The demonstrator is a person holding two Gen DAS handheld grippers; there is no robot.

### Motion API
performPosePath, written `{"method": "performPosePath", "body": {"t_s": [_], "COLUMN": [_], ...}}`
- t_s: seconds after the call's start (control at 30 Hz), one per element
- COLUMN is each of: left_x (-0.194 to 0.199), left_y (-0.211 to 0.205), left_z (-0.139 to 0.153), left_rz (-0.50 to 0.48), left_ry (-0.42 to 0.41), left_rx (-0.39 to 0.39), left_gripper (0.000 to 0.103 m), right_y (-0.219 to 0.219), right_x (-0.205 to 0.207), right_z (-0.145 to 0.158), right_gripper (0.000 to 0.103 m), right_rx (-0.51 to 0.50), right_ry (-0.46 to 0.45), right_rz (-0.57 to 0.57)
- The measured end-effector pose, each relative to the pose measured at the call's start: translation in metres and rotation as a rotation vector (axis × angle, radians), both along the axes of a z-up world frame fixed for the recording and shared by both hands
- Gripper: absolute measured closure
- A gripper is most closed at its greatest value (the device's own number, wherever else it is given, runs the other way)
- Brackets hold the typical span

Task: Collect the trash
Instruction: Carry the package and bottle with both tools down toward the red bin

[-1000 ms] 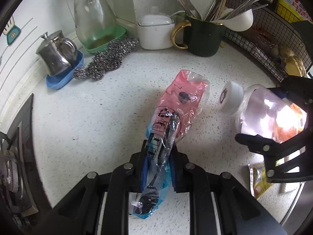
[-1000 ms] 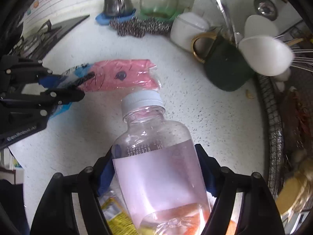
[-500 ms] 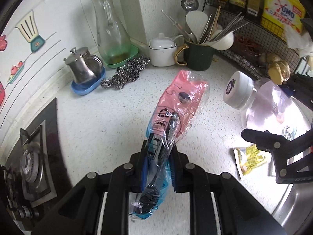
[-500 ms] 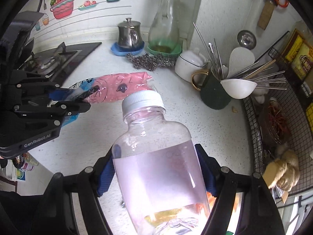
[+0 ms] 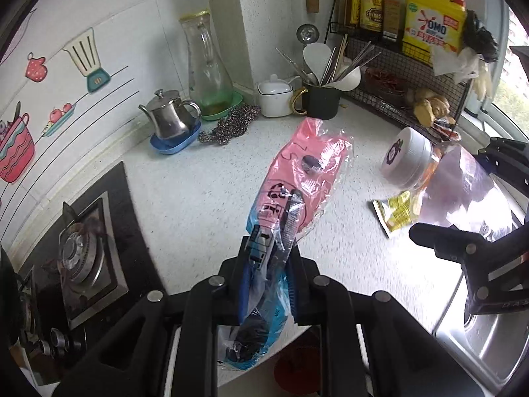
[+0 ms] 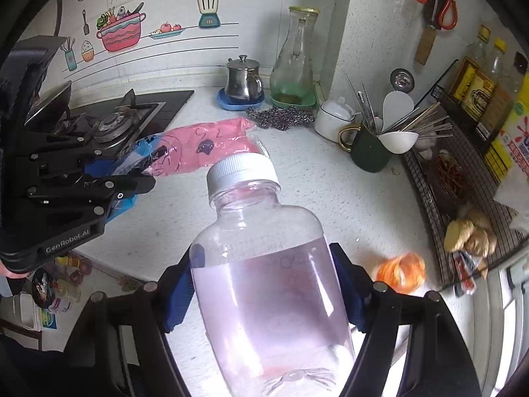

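Note:
My left gripper (image 5: 267,264) is shut on the blue end of a pink and blue plastic wrapper (image 5: 304,178), which sticks out forward above the speckled counter (image 5: 185,205). The right wrist view shows the same wrapper (image 6: 205,145) and left gripper (image 6: 132,178) at the left. My right gripper (image 6: 264,264) is shut on a clear plastic bottle (image 6: 258,231) with a white cap, held off the counter. That bottle (image 5: 463,185) also appears at the right of the left wrist view. A yellow sachet (image 5: 395,213) and an orange crumpled scrap (image 6: 401,271) lie on the counter.
A gas stove (image 5: 79,258) sits at the left and a steel sink (image 5: 489,330) at the right. Along the back wall stand a steel teapot (image 5: 170,119), a glass carafe (image 5: 208,72), a scourer (image 5: 231,124), a white pot (image 5: 274,96), a utensil mug (image 5: 322,99) and a wire rack (image 5: 413,92).
Both grippers have risen and drawn back from the counter, each keeping its load. More of the stove, wall and sink has come into view.

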State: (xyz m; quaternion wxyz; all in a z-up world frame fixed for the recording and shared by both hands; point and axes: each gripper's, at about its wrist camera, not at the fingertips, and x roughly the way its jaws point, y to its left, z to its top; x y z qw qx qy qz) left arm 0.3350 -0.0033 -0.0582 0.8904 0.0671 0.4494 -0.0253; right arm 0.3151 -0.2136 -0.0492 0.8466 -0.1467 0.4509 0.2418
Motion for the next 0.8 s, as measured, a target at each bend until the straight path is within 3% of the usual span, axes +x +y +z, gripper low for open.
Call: {"method": "performPosePath", "body": {"t_s": [0.33,0.8], "left_x": [-0.113,-0.228], "left_y": [0.037,0.073], "left_z": [-0.005,-0.087], "left_rz": [-0.030,-0.008], "left_ry": [0.001,0.183], "left_rx": [-0.020,-0.037], "left_gripper": [0.086,0.086], "right_y": [0.045,0.099], "right_x": [-0.104,-0.208], "right_z": [0.001,-0.054], "right_gripper": [0.030,0.030], "right_rx": [0.035,0.075], "right_ry": [0.020,0.167], "right_rz": [-0.087,-0.179]}}
